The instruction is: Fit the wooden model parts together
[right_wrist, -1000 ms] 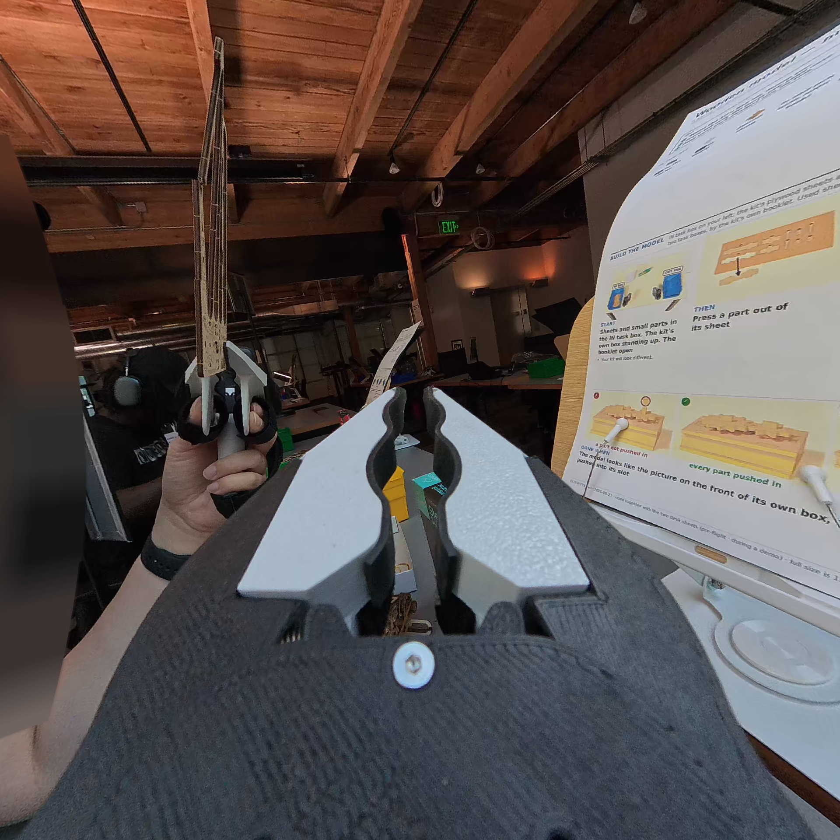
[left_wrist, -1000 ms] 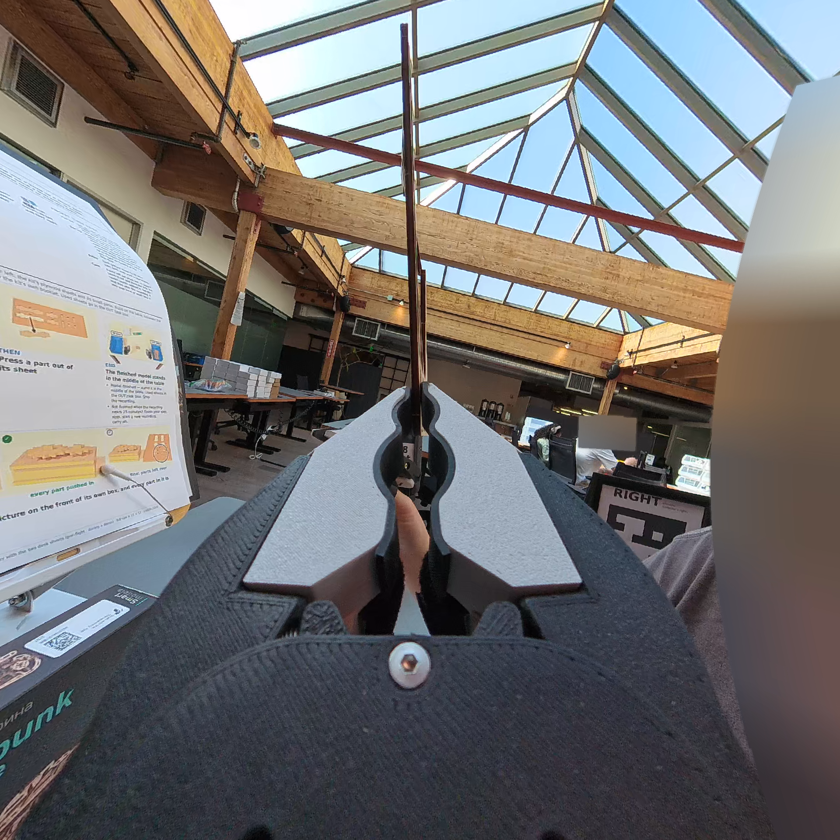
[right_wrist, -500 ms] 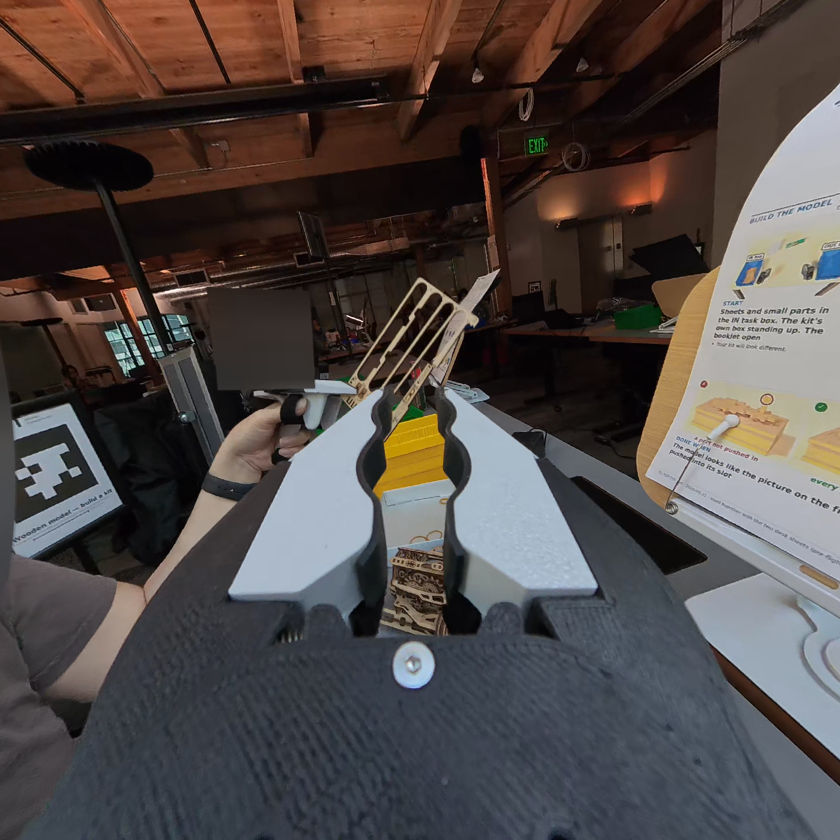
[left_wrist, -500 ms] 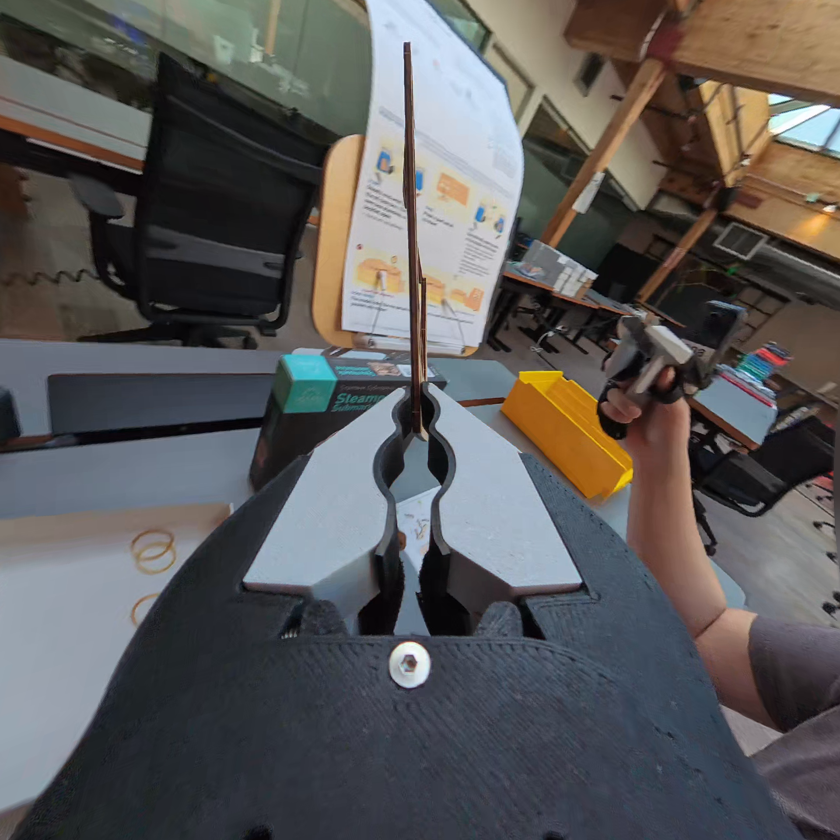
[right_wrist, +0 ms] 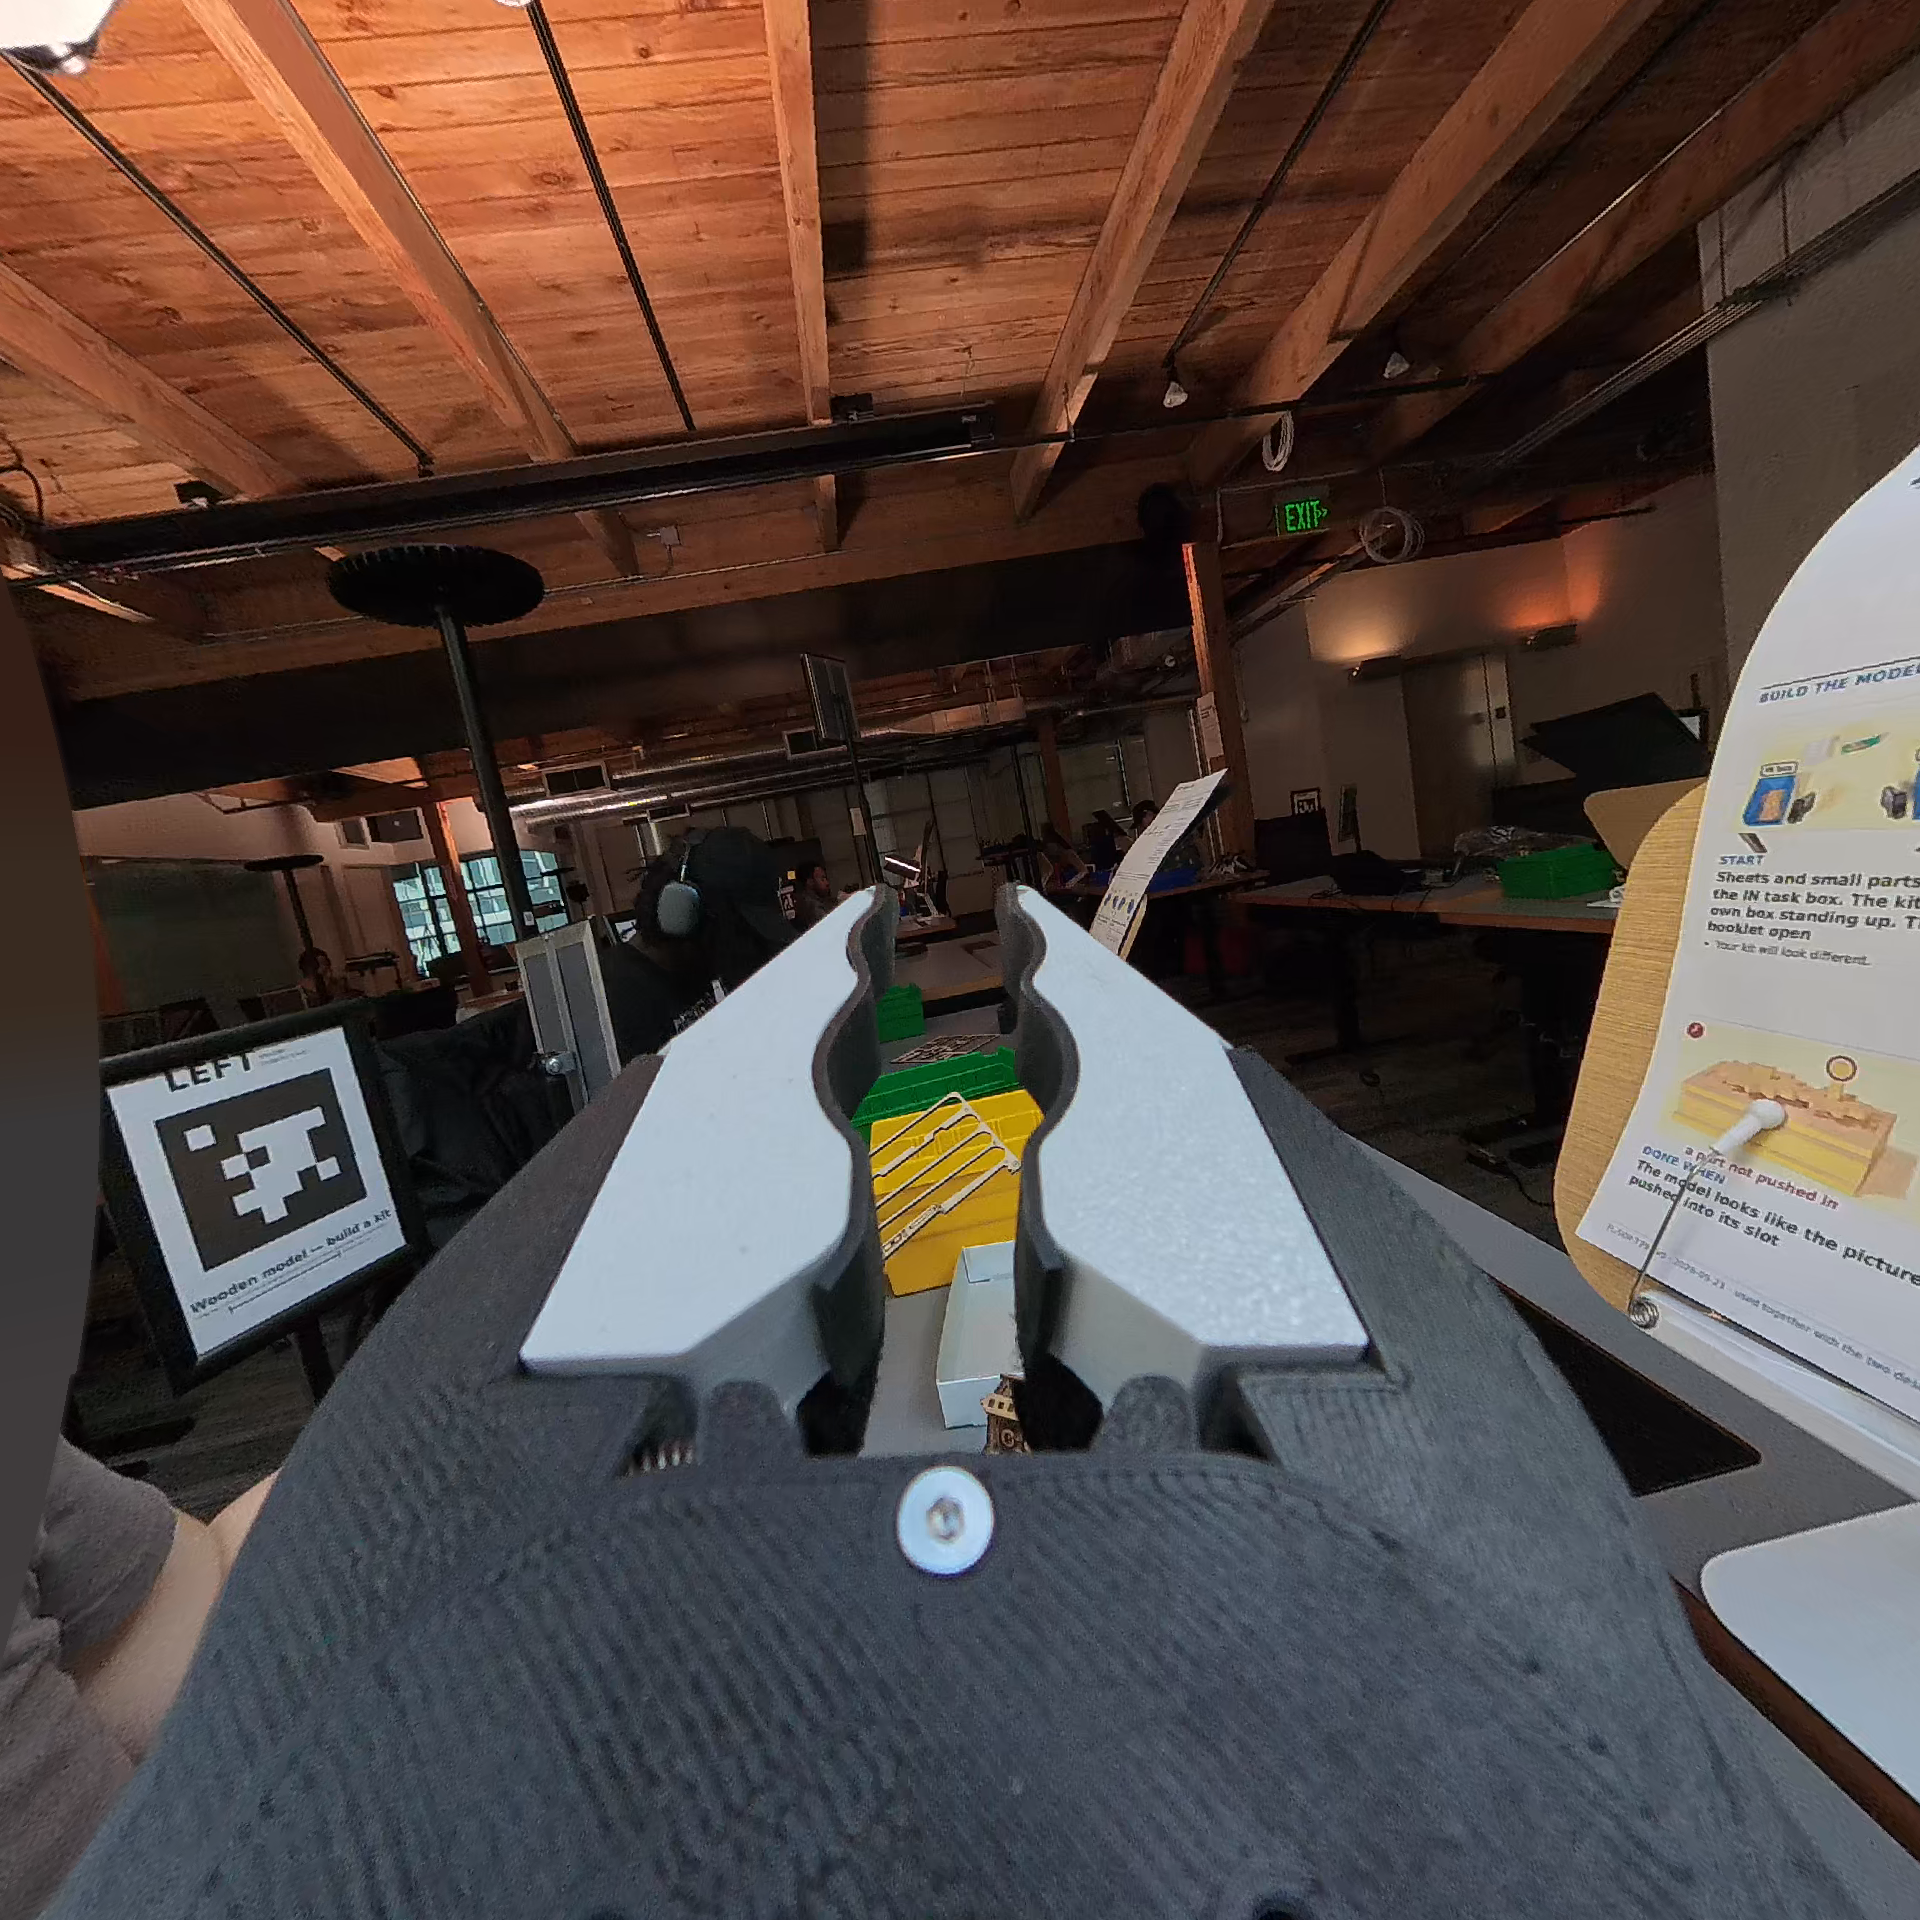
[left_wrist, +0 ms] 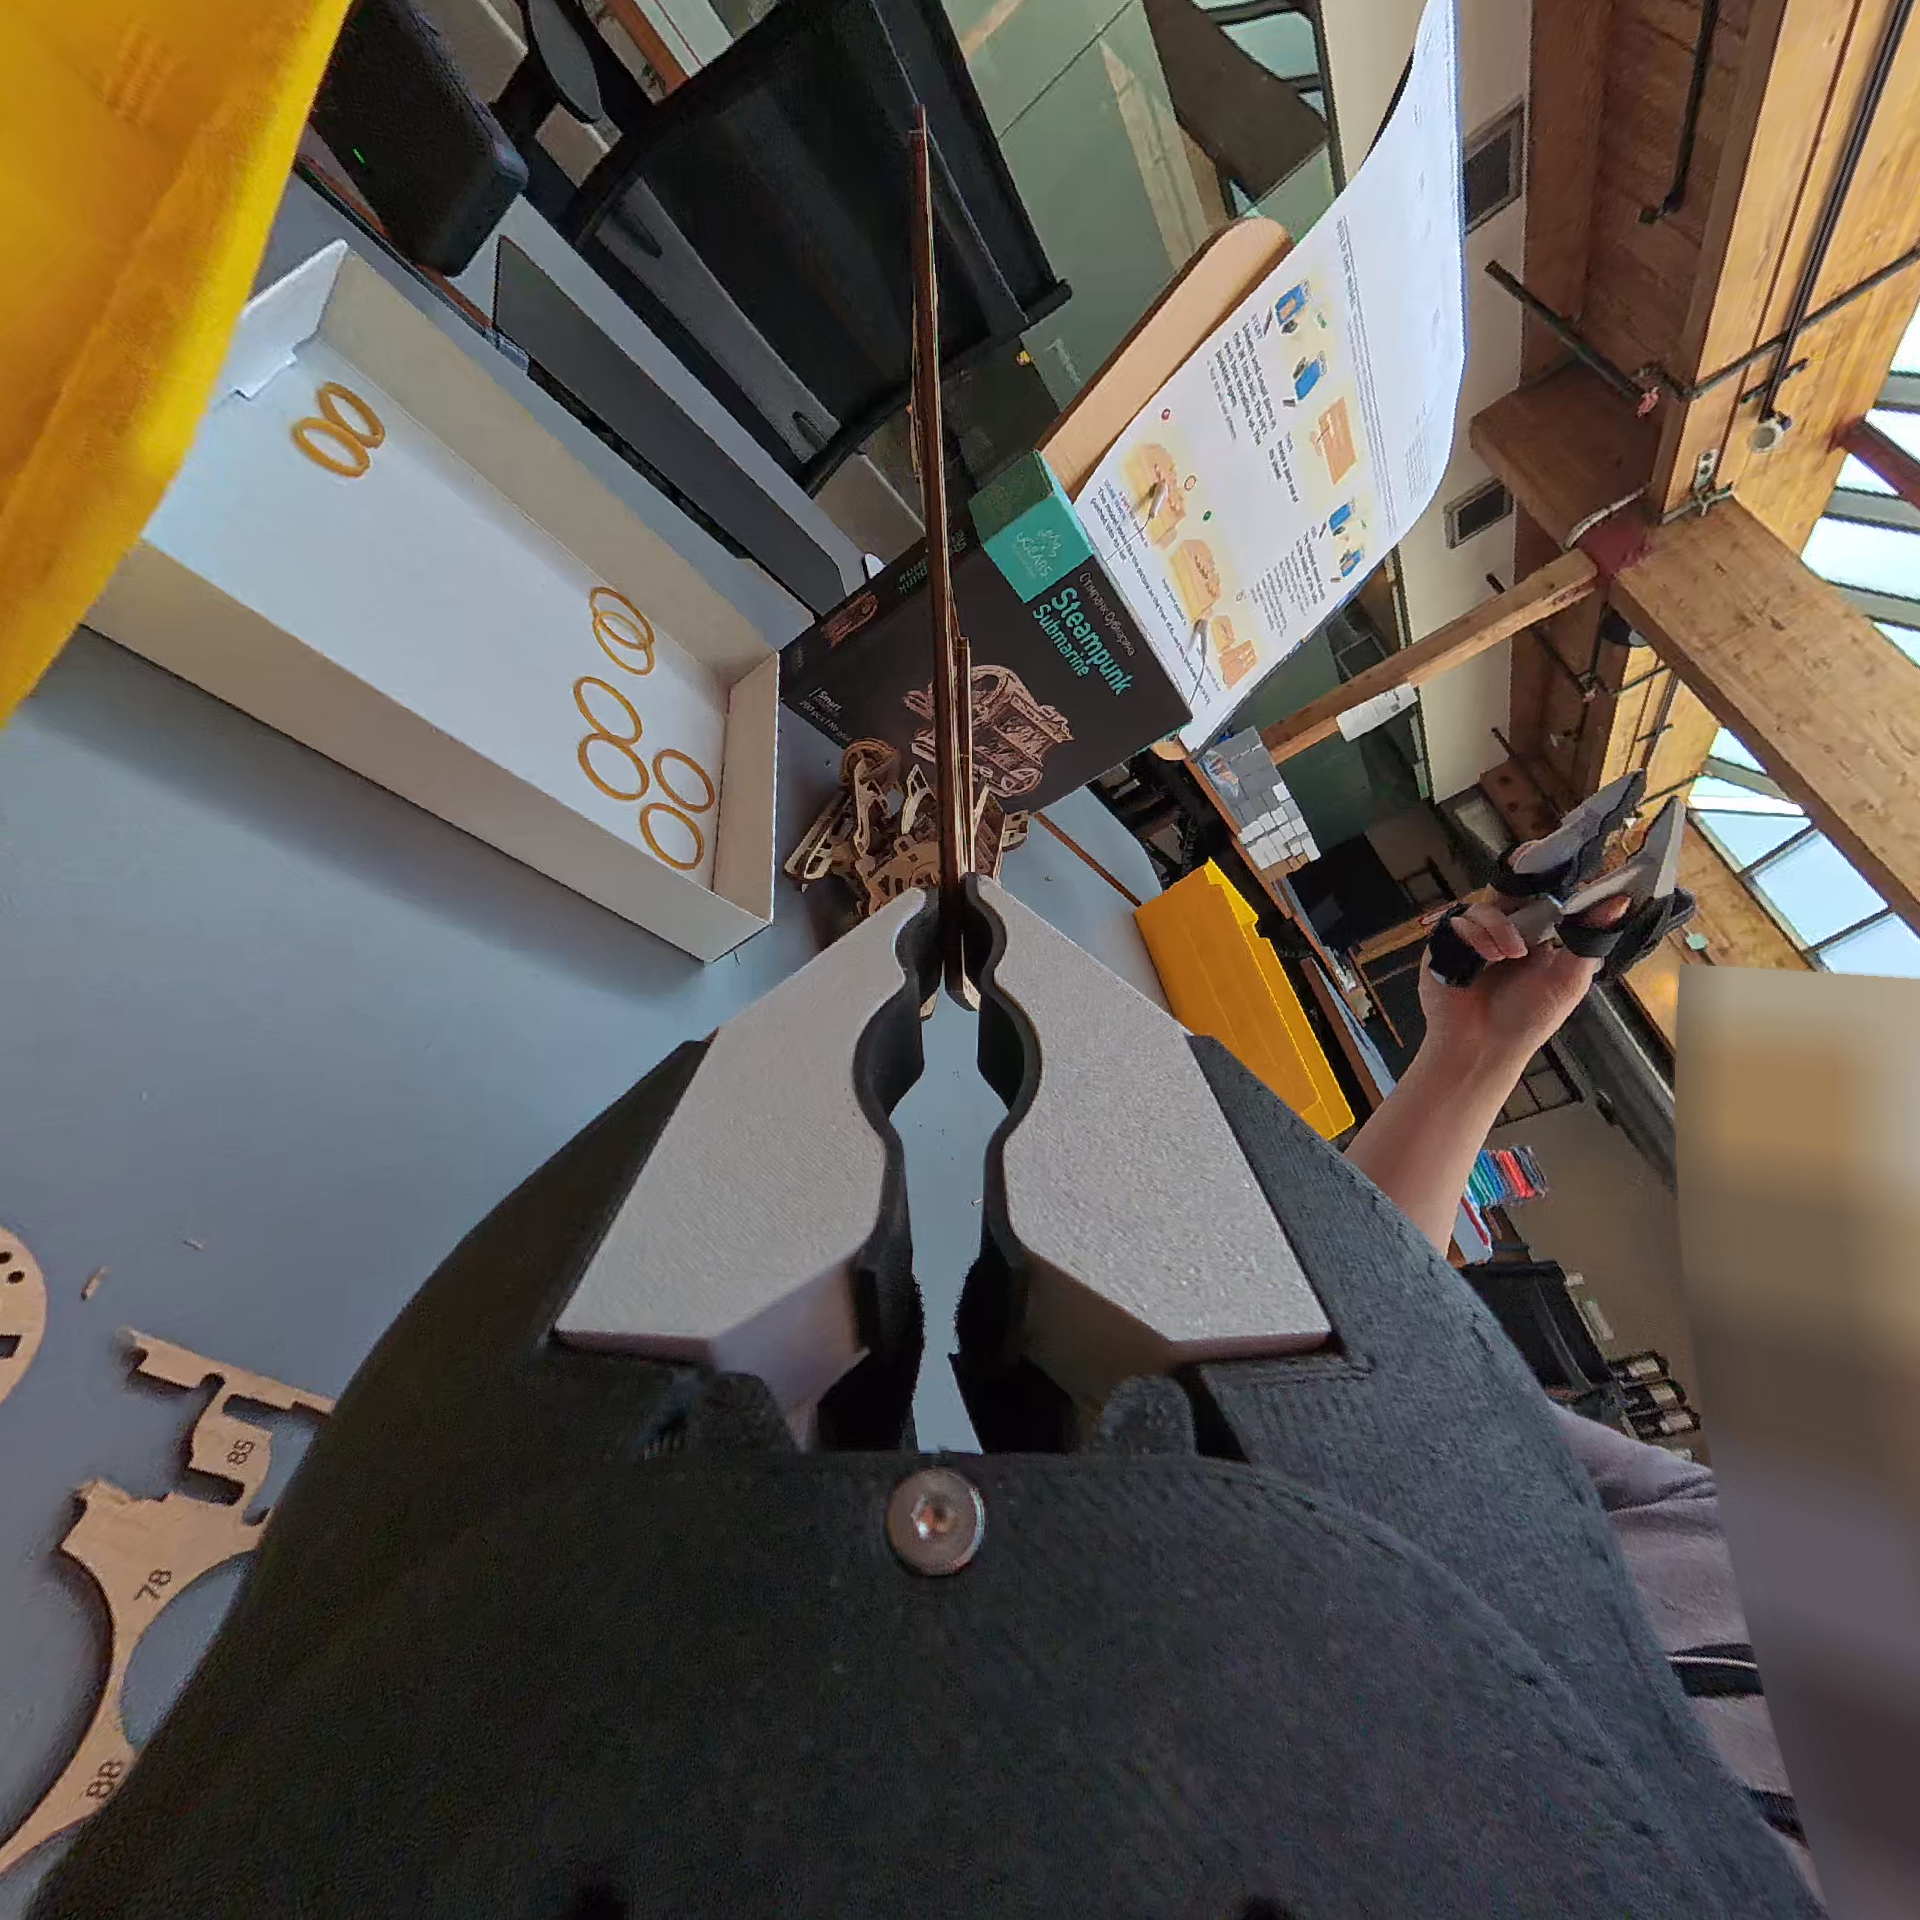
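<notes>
The wooden sheet (left_wrist: 940,520), seen edge-on, stands straight out from the left tool (left_wrist: 958,914), whose tips are pinched closed on its lower edge, so that it runs toward 12 o'clock as a thin dark line in the left wrist view. Just past the tips, partly hidden behind the sheet, the half-built wooden model (left_wrist: 883,842) sits on the grey surface (left_wrist: 260,1039), touching or nearly touching the corner of a shallow white tray (left_wrist: 416,582) at 10 o'clock that holds several yellow rubber bands (left_wrist: 613,727). A dark kit box (left_wrist: 1039,665) with a teal end leans behind the model at 1 o'clock, and behind it stands a rounded wooden board carrying an instruction sheet (left_wrist: 1299,436). A yellow bin (left_wrist: 1236,987) lies at 2 o'clock, and beyond it at 3 o'clock a hand holds the right tool (left_wrist: 1605,842) up in the air, well apart from the sheet. Spent plywood offcuts (left_wrist: 156,1538) with cut-out holes lie on the surface at 8 o'clock, and a yellow shape fills the 11 o'clock corner. In the right wrist view the right tool (right_wrist: 945,914) has a clear gap between its fingers and holds nothing; through that gap show another yellow bin (right_wrist: 956,1195) with a pale openwork wooden frame (right_wrist: 935,1153) lying across it, a green bin (right_wrist: 925,1081) behind, and a small white box (right_wrist: 977,1340) with a bit of the model beside it nearest the tool. A black-and-white marker sign (right_wrist: 255,1174) stands at 9 o'clock and the instruction sheet at 3 o'clock.
</notes>
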### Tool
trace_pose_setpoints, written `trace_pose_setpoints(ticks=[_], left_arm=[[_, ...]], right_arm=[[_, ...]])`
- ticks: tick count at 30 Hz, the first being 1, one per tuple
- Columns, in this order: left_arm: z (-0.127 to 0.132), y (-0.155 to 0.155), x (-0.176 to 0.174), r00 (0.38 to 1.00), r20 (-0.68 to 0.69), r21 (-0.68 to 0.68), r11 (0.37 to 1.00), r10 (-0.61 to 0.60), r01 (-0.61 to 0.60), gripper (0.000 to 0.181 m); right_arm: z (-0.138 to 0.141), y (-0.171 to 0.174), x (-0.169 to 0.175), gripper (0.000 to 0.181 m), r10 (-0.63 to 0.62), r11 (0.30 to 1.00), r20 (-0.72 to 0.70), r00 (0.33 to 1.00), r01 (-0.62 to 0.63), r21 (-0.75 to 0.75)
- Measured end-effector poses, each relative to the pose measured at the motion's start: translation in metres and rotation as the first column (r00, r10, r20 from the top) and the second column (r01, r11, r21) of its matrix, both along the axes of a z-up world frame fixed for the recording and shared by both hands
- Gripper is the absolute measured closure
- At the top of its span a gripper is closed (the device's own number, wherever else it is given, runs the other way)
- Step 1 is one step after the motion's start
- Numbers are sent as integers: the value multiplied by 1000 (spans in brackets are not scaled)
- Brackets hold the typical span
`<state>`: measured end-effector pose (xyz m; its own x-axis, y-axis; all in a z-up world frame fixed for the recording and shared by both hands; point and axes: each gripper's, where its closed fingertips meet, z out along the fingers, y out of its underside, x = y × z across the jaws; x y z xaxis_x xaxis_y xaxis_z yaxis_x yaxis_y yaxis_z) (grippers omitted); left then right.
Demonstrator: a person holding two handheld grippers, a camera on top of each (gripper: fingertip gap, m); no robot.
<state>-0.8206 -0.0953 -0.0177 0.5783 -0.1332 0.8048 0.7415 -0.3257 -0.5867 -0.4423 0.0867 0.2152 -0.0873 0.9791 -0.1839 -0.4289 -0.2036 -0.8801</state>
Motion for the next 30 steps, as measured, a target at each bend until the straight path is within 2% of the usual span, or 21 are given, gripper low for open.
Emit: trace_pose_setpoints(ticks=[5,7,11,14,16,19,23,27,30], left_arm=[[12,-21,-28,994,-74,7,997,82,-82,181],[8,-31,-37,991,-90,-26,994,104,-106,181],[-35,-46,-27,994,-91,-169,983,57,-72,181],[-65,-50,-22,997,-20,-212,975,71,-73,181],[-71,-56,-21,998,24,-204,977,59,-53,181],[-64,-65,-34,995,2,-175,979,102,-100,181],[-53,-74,-43,995,-40,-173,980,97,-102,181],[-27,-82,-42,995,-64,-92,993,72,-78,181],[-10,-93,-76,967,-145,-44,975,210,-218,181]], right_arm=[[-3,0,-4,164,-4,1000,20,1000,4,2],[-5,1,-6,163,0,1000,30,1000,0,-1],[-6,3,-7,164,-14,1000,39,999,14,3],[-8,4,-10,164,-15,1000,45,999,15,-3],[-11,4,-15,163,-5,1000,58,998,6,-9],[-16,3,-24,163,3,1000,84,996,-2,-8],[-23,1,-36,163,16,1000,123,992,-15,-7],[-27,-1,-43,163,19,1000,145,989,-19,-6],[-27,-3,-46,163,14,1000,155,988,-15,4]])
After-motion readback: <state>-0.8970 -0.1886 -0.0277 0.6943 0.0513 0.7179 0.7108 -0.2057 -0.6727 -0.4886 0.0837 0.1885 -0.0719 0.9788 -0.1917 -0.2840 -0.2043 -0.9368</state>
